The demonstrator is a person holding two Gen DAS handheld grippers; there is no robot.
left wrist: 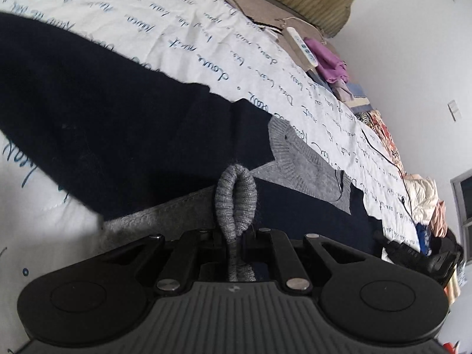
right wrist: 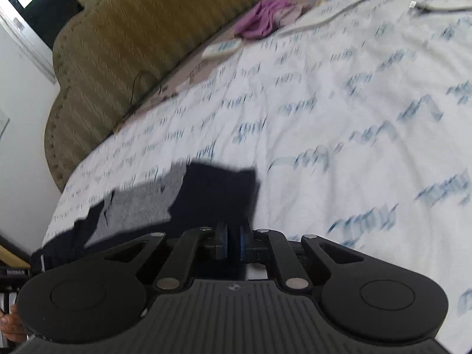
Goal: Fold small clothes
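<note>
Our left tool point(left wrist: 236, 236) pinches the sweater point(left wrist: 118, 118) hem; right tool point(right wrist: 234, 236) clamps navy cloth; we lift evenly toward the headboard point(right wrist: 132, 44).

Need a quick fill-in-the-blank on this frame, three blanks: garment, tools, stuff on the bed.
1. The left tool is shut on a loop of ____ knit fabric.
2. The sweater is navy and grey and lies on a white sheet printed with blue ____.
3. The purple cloth lies beside a white ____.

Missing: grey; writing; remote
</note>
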